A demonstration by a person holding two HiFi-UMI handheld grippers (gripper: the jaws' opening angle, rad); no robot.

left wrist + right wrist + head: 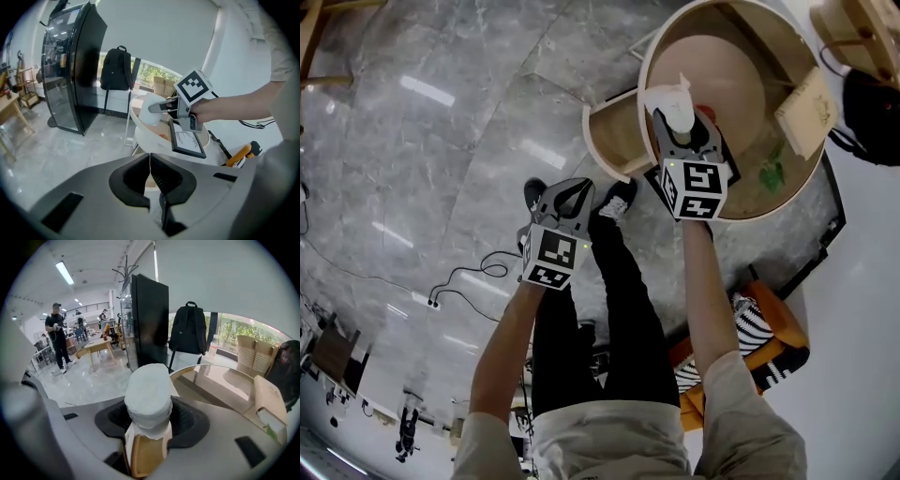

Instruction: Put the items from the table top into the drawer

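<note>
Firmly closed on a white paper bundle [675, 94] with the right gripper [684, 127], upper middle of the head view, over the left part of the round wooden table [649, 56]; bundle sticking out past the jaw tips and filling the centre of the right gripper view; cannot tell whether touching the tabletop or clear of it. Just left of the table's edge, a curved wooden drawer [592, 141], pulled open. Lower, near the middle of the head view, left gripper [575, 192] over grey marble floor [441, 141], jaws pressed together, empty. Seen from the left gripper view, a black-framed picture [187, 138] propped upright on the table, just under the right gripper; a green item [773, 173] on the tabletop's lower right.
</note>
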